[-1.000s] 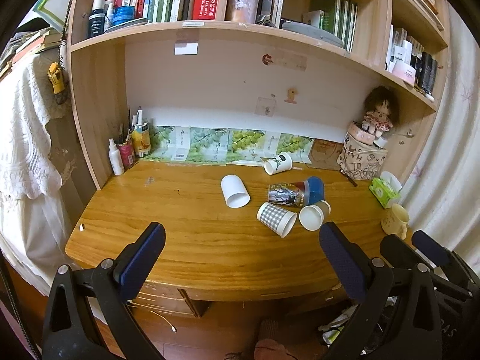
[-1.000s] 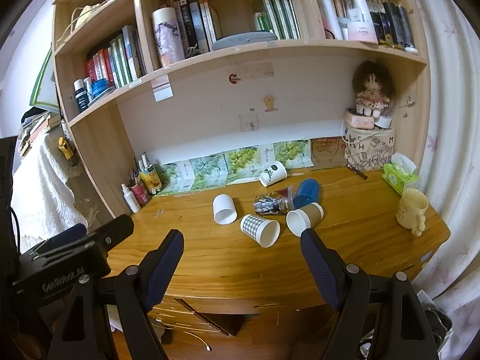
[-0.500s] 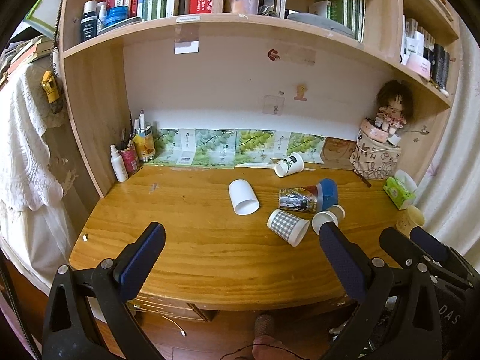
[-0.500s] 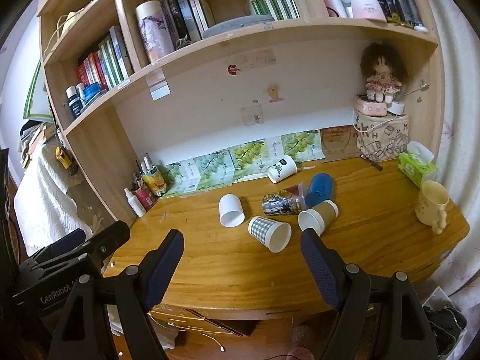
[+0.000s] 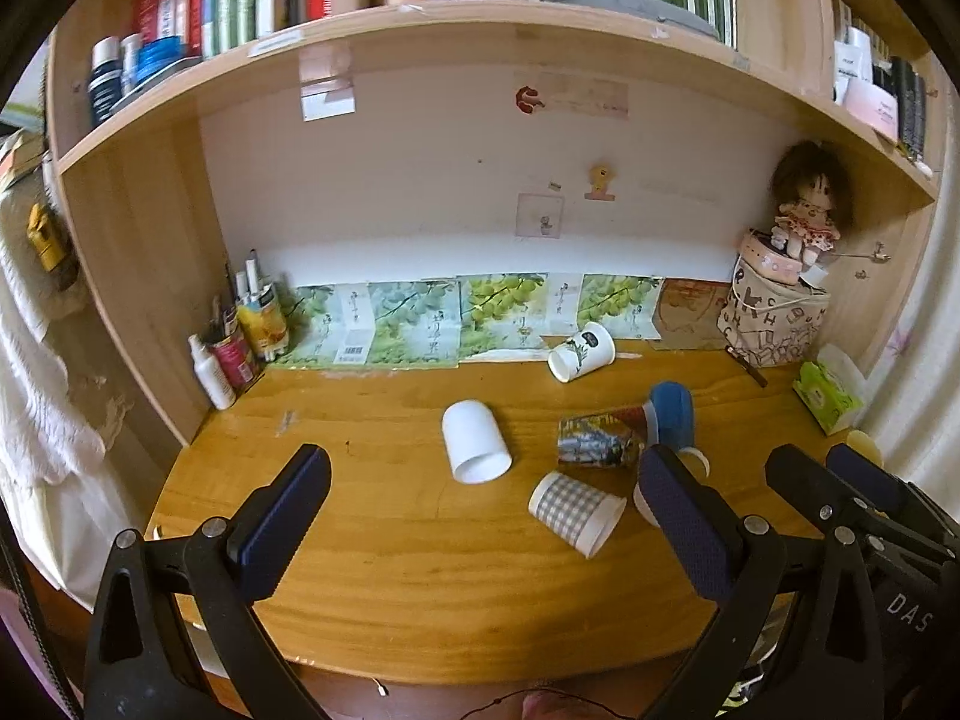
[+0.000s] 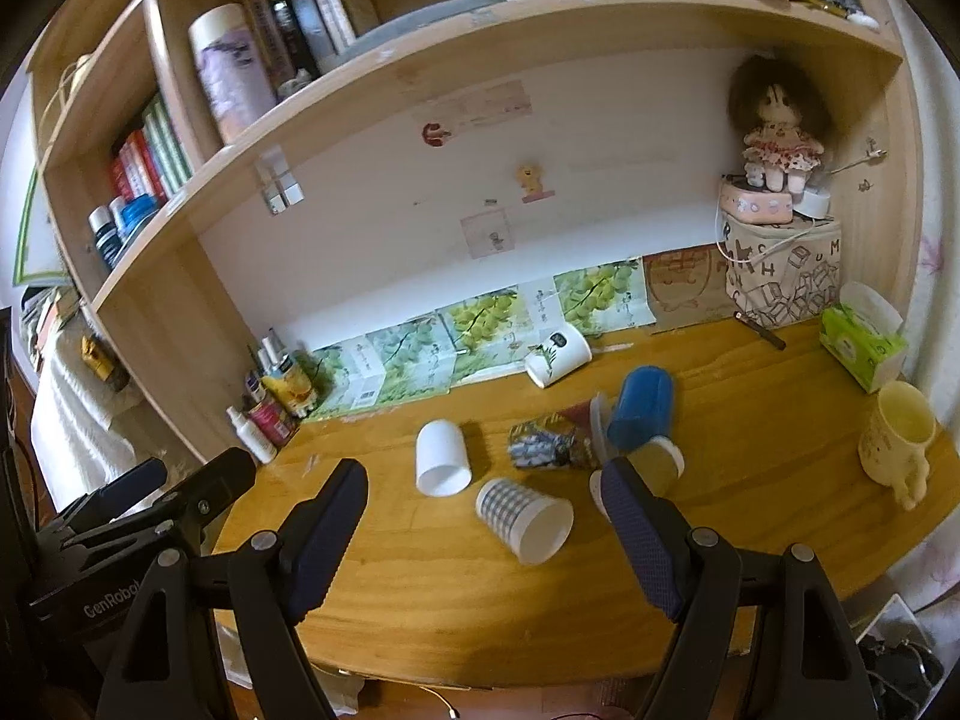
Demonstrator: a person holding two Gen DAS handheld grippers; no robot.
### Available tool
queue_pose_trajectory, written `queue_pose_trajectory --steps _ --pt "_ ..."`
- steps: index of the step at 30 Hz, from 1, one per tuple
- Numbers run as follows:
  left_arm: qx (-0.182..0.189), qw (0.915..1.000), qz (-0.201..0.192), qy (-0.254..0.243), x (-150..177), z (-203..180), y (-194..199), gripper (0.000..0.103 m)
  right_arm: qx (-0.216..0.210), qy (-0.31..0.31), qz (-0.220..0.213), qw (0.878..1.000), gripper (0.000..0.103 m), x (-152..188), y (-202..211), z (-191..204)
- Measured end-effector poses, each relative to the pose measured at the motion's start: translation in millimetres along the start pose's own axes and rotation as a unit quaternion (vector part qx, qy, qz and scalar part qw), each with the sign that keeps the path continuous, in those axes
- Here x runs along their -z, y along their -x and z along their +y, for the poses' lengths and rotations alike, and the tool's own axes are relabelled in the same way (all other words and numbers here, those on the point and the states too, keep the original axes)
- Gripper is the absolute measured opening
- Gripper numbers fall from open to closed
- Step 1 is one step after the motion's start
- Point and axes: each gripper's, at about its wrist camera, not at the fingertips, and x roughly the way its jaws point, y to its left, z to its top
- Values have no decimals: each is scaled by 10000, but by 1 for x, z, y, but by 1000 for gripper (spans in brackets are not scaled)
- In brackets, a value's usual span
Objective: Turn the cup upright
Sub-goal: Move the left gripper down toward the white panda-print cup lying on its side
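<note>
Wooden table [image 5: 372, 546] under bookshelves carried several cups, all lying on their sides: white cup [image 5: 475, 443], checked cup [image 5: 575, 513], others behind. Nothing righted yet. Left gripper [image 5: 480, 534] and right gripper [image 6: 486, 534] gaped wide, empty, short of the cups.

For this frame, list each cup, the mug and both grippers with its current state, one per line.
plain white cup: on its side
checked cup: on its side
foil-print cup: on its side
blue cup: tipped over
brown cup: on its side, partly hidden
leaf-print cup: on its side
yellow mug: upright
left gripper: open, empty
right gripper: open, empty
</note>
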Motion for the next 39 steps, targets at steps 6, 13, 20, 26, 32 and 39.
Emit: queue_pose_trajectory --steps 6,13,20,26,32,39 --pt "-81 9999 110 -49 -25 -17 -32 102 -69 -82 83 9999 81 -27 -29 -22" --pt "-170 9989 288 -335 -48 -38 -72 102 -210 -241 252 9992 81 -59 -68 -49" --pt "-218 9949 622 -768 -65 -59 -116 102 -367 -543 407 9970 81 -84 -105 -73" --pt "-264 9897 861 -1112 -82 -68 -155 102 -434 -888 568 9935 81 -102 -141 -91" --pt "-260 9837 987 -1480 -95 -75 -191 102 -361 -1121 796 9898 81 -112 -182 -106" --pt "-141 9703 1034 -2182 -106 -92 -234 102 -355 -1327 962 9858 81 -114 -218 -125"
